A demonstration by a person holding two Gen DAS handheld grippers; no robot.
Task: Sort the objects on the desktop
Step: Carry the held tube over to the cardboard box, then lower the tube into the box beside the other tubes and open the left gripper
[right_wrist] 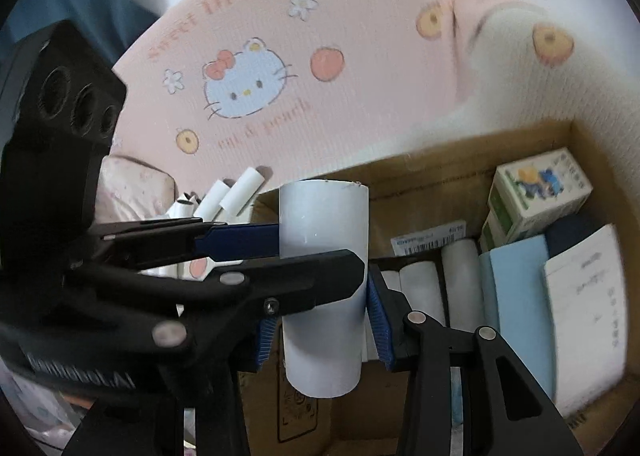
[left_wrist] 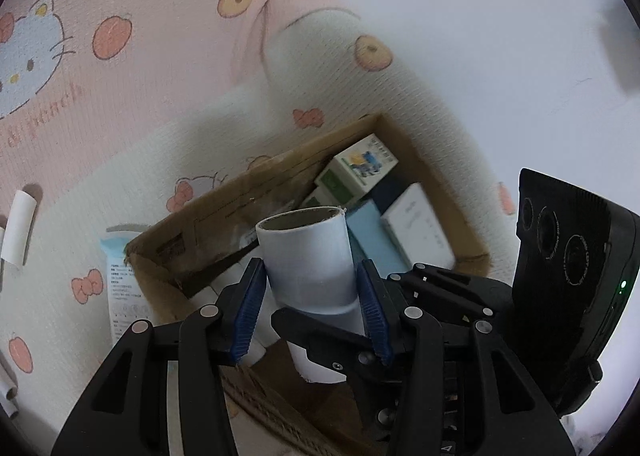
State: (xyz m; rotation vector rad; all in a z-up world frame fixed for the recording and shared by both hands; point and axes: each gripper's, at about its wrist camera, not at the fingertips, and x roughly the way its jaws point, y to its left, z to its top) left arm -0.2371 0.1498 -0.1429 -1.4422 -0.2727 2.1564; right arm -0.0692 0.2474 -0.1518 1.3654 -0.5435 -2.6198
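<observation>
One white cardboard tube (left_wrist: 306, 252) (right_wrist: 324, 215) hangs upright over the open cardboard box (left_wrist: 436, 171) (right_wrist: 440, 171). My left gripper (left_wrist: 310, 276) is shut on it, a blue pad pressed to each side. My right gripper (right_wrist: 322, 308) is shut on the same tube lower down, crosswise to the left one. In the left wrist view one of the right gripper's black fingers (left_wrist: 320, 330) crosses in front of the tube. In the right wrist view the left gripper (right_wrist: 320, 252) reaches in from the left.
The box holds a green-and-white carton (right_wrist: 536, 195), a light blue box (right_wrist: 516, 288), a white box (right_wrist: 588, 316) and several white tubes (right_wrist: 420, 288). More loose tubes (right_wrist: 240, 191) (left_wrist: 18, 223) lie on the pink cartoon-cat sheet (right_wrist: 360, 35). A wipes pack (left_wrist: 120, 276) lies beside the box.
</observation>
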